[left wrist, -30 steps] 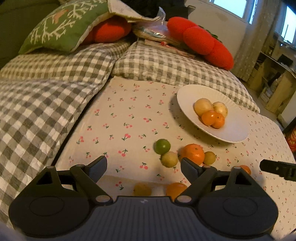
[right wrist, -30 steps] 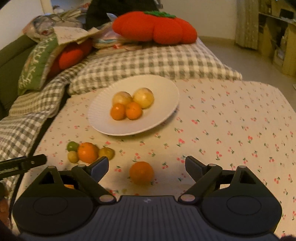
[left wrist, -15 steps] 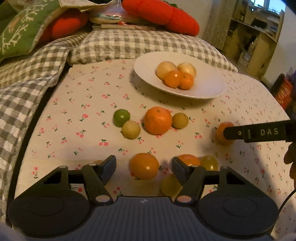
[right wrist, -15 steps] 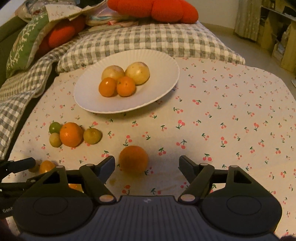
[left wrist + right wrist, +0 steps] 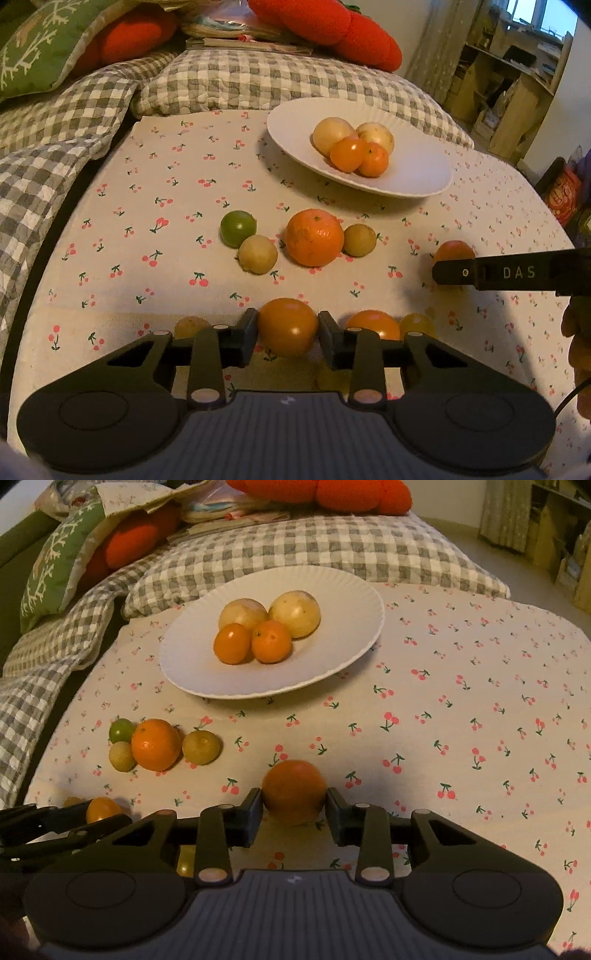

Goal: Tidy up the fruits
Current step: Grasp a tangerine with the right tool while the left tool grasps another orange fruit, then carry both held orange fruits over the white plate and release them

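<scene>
My left gripper (image 5: 287, 334) is shut on a smooth orange fruit (image 5: 287, 326) resting on the cherry-print cloth (image 5: 166, 229). My right gripper (image 5: 294, 810) is shut on an orange (image 5: 294, 791), also on the cloth. A white plate (image 5: 332, 653) behind holds two pale yellow fruits and two small oranges (image 5: 271, 640). A group lies loose on the cloth: a big orange (image 5: 314, 237), a green fruit (image 5: 237, 228) and two yellow-green ones. More small orange and yellow fruits (image 5: 373, 323) lie just beside my left fingers.
Grey checked cushions (image 5: 258, 79) border the cloth at the back and left, with red and green pillows (image 5: 48, 40) beyond. Shelving (image 5: 517, 85) stands at the far right. The right gripper's finger (image 5: 509, 273) crosses the left wrist view's right side.
Both grippers moved forward and down onto the fruits and closed, the left on the smooth orange fruit, the right on the orange. Both were open half a second ago.
</scene>
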